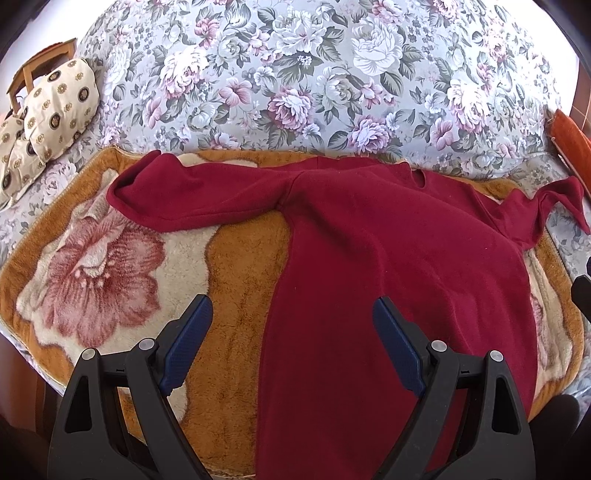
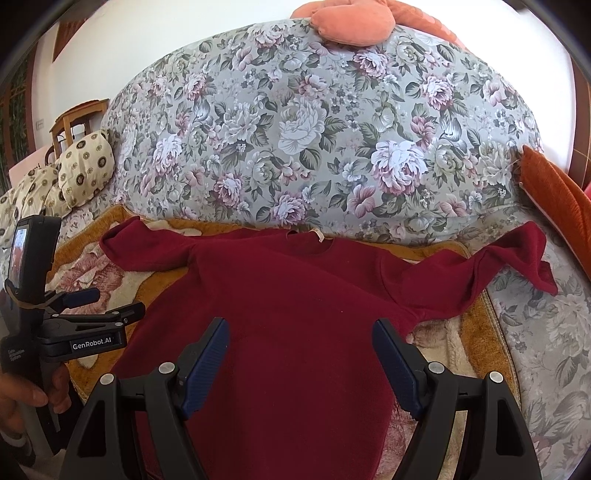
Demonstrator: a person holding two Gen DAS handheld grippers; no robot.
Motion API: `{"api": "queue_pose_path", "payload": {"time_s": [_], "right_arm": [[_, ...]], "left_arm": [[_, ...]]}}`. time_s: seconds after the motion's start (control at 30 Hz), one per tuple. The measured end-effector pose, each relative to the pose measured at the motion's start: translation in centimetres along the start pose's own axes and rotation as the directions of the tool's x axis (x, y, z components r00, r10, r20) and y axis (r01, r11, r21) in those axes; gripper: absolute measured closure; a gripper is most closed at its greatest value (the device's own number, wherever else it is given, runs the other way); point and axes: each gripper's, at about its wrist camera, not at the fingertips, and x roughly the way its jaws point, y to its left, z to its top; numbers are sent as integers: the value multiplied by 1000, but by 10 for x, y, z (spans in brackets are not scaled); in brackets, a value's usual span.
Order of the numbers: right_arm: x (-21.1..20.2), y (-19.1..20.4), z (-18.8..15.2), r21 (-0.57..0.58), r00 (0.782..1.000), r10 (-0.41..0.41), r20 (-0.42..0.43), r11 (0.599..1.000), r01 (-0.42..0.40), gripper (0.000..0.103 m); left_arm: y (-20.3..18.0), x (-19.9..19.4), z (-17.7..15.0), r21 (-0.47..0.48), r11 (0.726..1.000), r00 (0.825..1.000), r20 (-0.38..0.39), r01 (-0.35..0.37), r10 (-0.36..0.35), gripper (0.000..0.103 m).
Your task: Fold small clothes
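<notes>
A small dark red long-sleeved top point(image 1: 388, 258) lies flat on a plush orange blanket point(image 1: 236, 266), neck toward the sofa back, both sleeves spread sideways. My left gripper point(image 1: 291, 314) hovers open over the garment's left edge, nothing between its blue pads point(image 1: 188, 343). In the right wrist view the same red top point(image 2: 288, 295) fills the middle, its neck opening point(image 2: 308, 242) at the far side. My right gripper point(image 2: 299, 332) is open above the body of the top. The left gripper point(image 2: 92, 299) shows at the left, held by a hand point(image 2: 33, 395).
A floral sofa back point(image 2: 314, 140) rises behind the blanket. Cream patterned cushions point(image 1: 55, 103) sit at the far left, an orange cushion point(image 2: 561, 199) at the right and a peach cushion point(image 2: 351, 22) on top. A wooden chair point(image 2: 74, 122) stands behind.
</notes>
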Motion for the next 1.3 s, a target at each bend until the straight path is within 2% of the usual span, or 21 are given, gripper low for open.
{"api": "queue_pose_path", "payload": {"time_s": [0.73,1.3], "right_arm": [[50,17,11,-14,997,35,-68,999,-37,26],[118,65,22,-67,981,119,-153,989,-130,26]], "left_arm": [[19,30,5,-52,998,998,-53,-32,29,15],[68,61,19,-132,988,994,-82,-84,74,15]]}}
